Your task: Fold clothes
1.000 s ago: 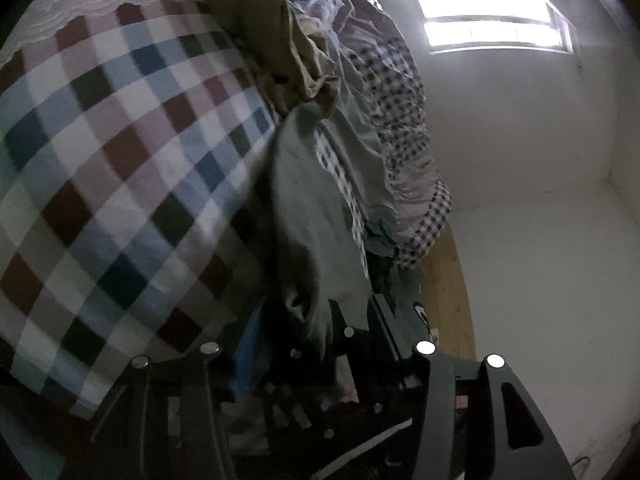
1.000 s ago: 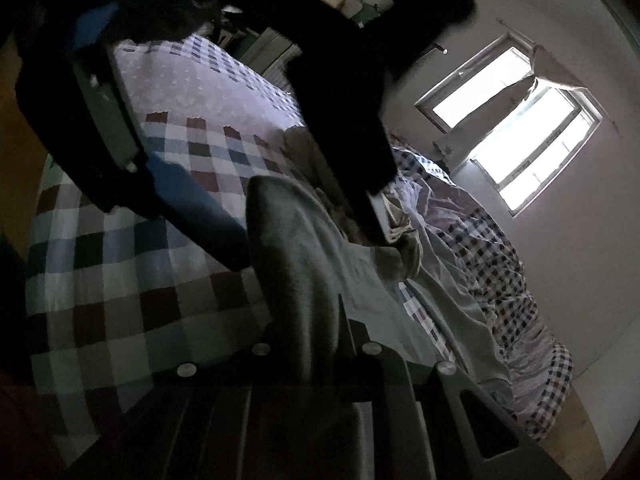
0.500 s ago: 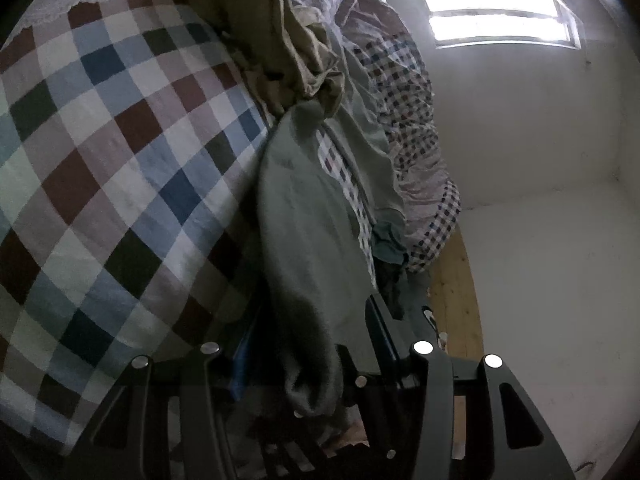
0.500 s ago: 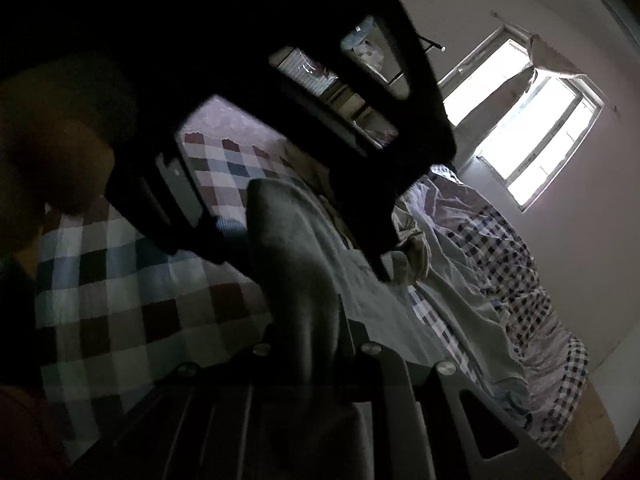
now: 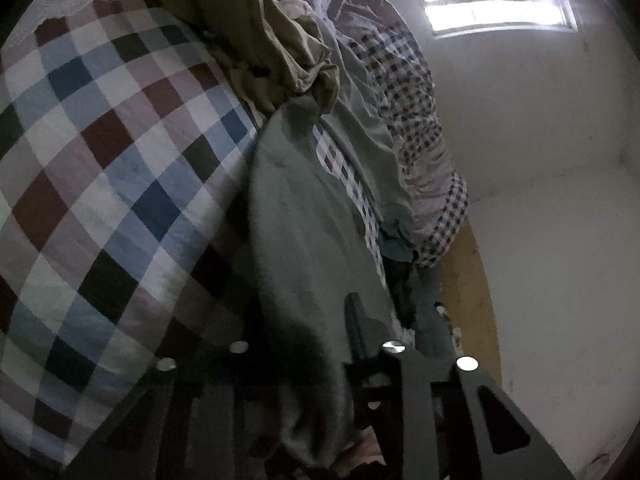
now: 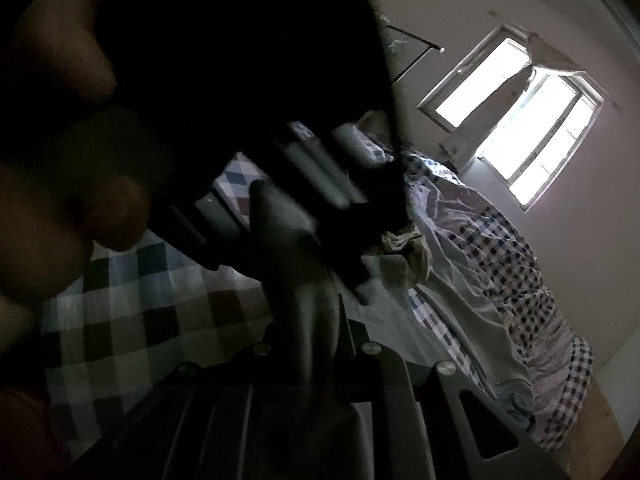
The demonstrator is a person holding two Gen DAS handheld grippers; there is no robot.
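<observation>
The grey garment [image 5: 304, 240] runs lengthwise from near to far across the checked bedspread [image 5: 120, 184]. The left gripper [image 5: 316, 364] and right gripper [image 6: 316, 344] each pinch its near end, side by side.

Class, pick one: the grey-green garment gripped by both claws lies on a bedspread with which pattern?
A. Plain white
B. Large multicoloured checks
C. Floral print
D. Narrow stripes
B: the grey-green garment runs from the left claw across a bedspread of large brown, blue, dark and white squares.

Checked bedspread [image 5: 120, 184] beneath a bright window [image 5: 496, 16] — white wall [image 5: 540, 128].
</observation>
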